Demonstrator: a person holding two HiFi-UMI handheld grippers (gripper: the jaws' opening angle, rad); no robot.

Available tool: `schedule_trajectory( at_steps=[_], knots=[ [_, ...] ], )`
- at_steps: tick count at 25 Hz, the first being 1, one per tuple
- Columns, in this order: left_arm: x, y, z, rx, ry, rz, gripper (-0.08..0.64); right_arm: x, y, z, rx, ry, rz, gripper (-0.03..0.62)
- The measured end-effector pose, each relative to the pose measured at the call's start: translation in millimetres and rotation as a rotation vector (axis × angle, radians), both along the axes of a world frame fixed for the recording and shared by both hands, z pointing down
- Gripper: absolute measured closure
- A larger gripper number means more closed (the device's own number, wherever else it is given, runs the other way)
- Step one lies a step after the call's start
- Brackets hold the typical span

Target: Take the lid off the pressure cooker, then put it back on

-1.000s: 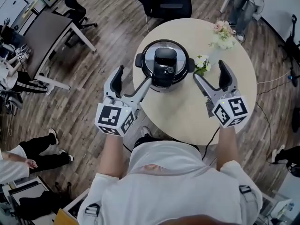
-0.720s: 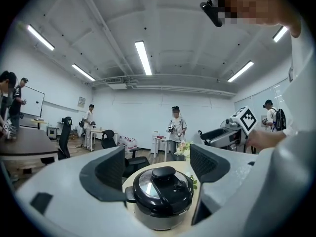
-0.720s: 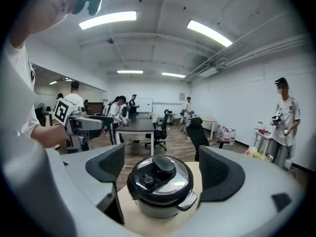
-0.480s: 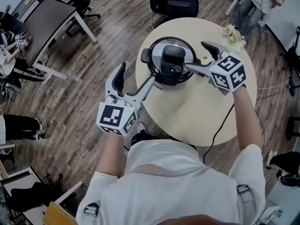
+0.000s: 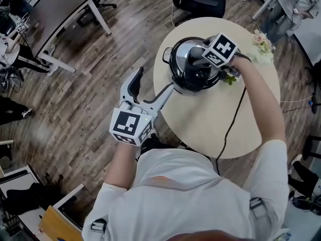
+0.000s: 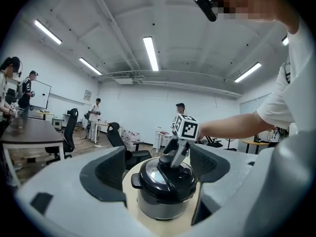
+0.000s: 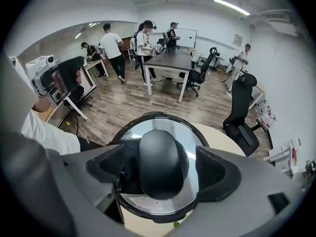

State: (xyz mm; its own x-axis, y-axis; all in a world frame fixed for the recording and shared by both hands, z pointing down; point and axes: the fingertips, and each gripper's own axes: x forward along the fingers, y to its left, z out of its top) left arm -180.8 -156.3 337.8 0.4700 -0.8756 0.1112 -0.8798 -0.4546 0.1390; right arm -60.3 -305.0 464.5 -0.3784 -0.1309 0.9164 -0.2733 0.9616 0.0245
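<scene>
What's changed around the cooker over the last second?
The right gripper swung from the right side of the table up and left over the cooker. Its open jaws now straddle the lid handle without closing on it. The left gripper stayed open by the table's edge, and the lid is still on.
</scene>
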Motion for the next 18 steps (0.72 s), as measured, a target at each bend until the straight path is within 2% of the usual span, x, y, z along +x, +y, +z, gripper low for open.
schedule_trajectory(
  at_steps=[6,18],
  knots=[
    [-8,-2,8,-0.01,0.002,-0.005,0.166,-5,0,18,-0.044,0.081,-0.048,0.143],
    [-12,2,10,-0.02,0.003,0.013,0.166,-5,2,24,-0.128,0.137,-0.058,0.146]
  ],
)
